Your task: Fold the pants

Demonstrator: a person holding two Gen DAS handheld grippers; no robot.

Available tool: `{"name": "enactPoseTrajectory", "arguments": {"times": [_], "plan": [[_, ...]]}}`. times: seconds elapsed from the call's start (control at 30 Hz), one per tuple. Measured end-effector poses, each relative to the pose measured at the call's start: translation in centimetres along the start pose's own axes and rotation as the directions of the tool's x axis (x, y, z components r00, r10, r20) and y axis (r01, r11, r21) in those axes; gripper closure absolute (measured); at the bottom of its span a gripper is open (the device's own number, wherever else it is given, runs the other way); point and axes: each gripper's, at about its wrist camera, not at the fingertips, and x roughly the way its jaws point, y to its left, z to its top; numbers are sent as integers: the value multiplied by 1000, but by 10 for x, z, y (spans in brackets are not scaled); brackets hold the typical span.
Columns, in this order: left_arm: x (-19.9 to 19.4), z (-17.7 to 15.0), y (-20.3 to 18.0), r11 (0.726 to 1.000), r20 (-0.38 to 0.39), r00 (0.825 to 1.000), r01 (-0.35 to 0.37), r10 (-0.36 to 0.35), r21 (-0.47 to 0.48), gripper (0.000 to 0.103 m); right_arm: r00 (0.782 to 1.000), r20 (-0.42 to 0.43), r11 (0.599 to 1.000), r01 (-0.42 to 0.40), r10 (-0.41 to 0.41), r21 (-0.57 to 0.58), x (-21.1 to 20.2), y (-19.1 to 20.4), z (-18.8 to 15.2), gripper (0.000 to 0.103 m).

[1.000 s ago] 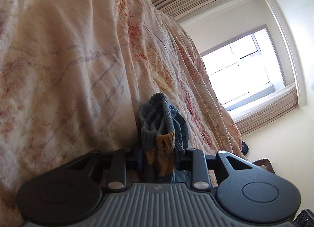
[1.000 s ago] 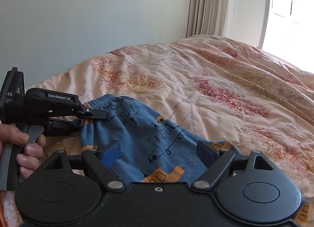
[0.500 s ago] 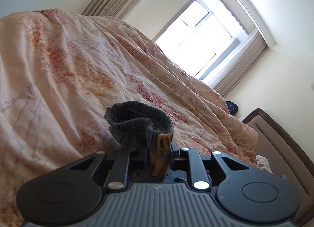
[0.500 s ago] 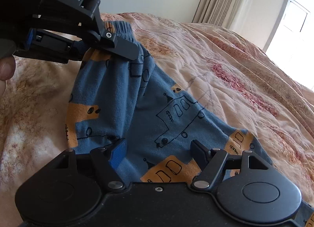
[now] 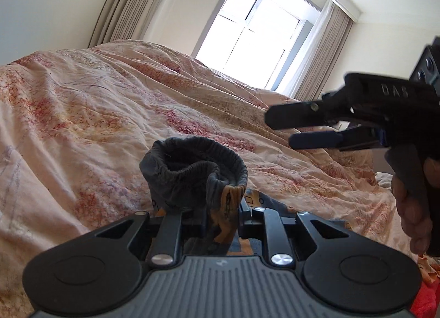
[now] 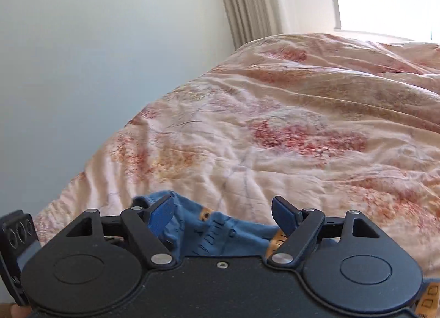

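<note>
pants (image 5: 192,169): 1 | tongs: 2, left tongs (image 5: 222,209), right tongs (image 6: 224,215) | bedspread (image 5: 82,103): 1 | window (image 5: 255,32): 1

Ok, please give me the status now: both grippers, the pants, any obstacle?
Left gripper shut on pants waistband, lifted off bedspread. Right gripper jaws opening, holding nothing, pants below. No obstacle seen.

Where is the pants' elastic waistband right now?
Left wrist view, lower centre: the waistband bunches above the left gripper, which pinches it over the bedspread.

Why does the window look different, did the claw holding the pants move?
Yes. The left gripper, clamped on the pants, rolled and rose; the window swung from right to centre.
</note>
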Motion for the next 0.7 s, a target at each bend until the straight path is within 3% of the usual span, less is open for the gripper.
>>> {"name": "enactPoseTrajectory", "arguments": {"times": [0.1, 0.17, 0.23, 0.43, 0.7], "plan": [[3, -8, -12, 1000, -12, 1000, -6, 6, 13, 82, 990, -133, 995, -53, 42, -79, 31, 25, 17, 29], [3, -12, -13, 1000, -16, 1000, -10, 10, 8, 82, 977, -213, 987, -47, 14, -152, 50, 39, 17, 44], [3, -15, -13, 1000, -15, 1000, -9, 9, 9, 82, 966, -257, 978, -68, 15, -196, 59, 51, 13, 45], [-1, -18, -11, 1000, 8, 1000, -2, 3, -3, 82, 969, -245, 957, -86, 16, -279, 52, 71, 7, 44], [-6, -17, -15, 1000, 21, 1000, -9, 9, 2, 82, 957, -290, 940, -104, 5, -326, 63, 83, 1, 43]]}}
